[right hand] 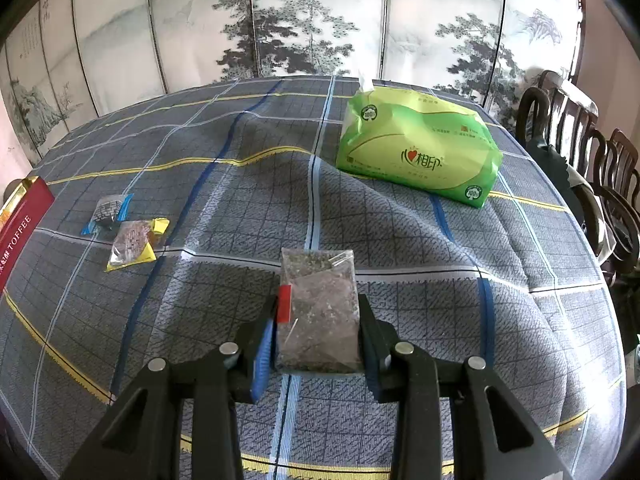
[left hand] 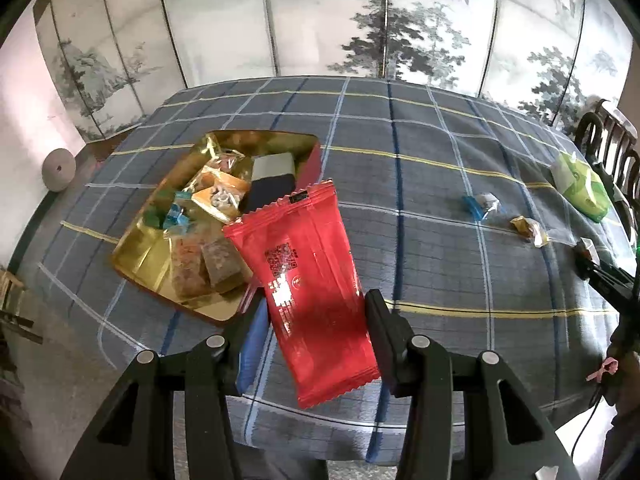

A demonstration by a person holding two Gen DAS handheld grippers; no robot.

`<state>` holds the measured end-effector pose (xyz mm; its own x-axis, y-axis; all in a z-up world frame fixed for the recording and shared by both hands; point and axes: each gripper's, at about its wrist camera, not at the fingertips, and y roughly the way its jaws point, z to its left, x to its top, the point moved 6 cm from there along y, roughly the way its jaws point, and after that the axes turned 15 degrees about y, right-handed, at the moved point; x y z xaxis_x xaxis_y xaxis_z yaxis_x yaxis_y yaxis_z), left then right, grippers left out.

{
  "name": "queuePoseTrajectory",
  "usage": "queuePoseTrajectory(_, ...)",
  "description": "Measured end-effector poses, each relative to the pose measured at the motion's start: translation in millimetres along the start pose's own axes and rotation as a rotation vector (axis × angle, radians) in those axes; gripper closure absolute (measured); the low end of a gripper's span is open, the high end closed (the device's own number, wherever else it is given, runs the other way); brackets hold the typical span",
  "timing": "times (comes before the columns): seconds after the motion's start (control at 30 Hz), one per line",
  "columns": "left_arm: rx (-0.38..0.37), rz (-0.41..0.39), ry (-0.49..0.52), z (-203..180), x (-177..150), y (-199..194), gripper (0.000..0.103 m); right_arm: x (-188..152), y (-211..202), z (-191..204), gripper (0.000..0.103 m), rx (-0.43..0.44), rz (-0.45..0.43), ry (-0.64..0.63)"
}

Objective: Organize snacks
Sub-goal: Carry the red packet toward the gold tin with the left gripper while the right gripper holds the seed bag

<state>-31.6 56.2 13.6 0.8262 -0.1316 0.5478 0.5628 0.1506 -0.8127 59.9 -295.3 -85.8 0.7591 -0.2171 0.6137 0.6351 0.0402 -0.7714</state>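
Note:
In the left wrist view my left gripper (left hand: pixel 316 320) is shut on a long red snack packet (left hand: pixel 308 284), held above the near right corner of the red tin (left hand: pixel 312 164). The tin's gold inside holds several wrapped snacks (left hand: pixel 208 216). In the right wrist view my right gripper (right hand: pixel 318 320) is shut on a clear packet of dark crumbly snack (right hand: pixel 320 316) with a red label, held above the plaid tablecloth (right hand: pixel 440 288). Two small snacks lie on the cloth at the left: a blue-edged one (right hand: pixel 107 212) and a yellow-edged one (right hand: pixel 134 242). The same two, the blue one (left hand: pixel 482 205) and the yellow one (left hand: pixel 530 229), appear in the left view.
A green tissue pack (right hand: pixel 416 148) lies at the far right of the table, seen small as the tissue pack (left hand: pixel 582 184) in the left view. Dark wooden chairs (right hand: pixel 592 168) stand along the right side. A painted folding screen (right hand: pixel 280 20) closes off the back. The tin's red side (right hand: pixel 20 232) shows at the left edge.

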Motion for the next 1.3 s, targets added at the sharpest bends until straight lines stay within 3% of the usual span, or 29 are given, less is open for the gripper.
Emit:
queuePoseTrajectory(1.07, 0.124, 0.04, -0.054, 83.9, 1.6, 28.0, 0.059, -0.8, -0.5, 1.3, 0.067, -0.003, 0.0, -0.001)
queuePoseTrajectory(1.3, 0.114, 0.067, -0.08, 106.1, 2.2, 41.9, 0.059, -1.2, -0.6, 2.0, 0.067, -0.005, 0.0, -0.002)
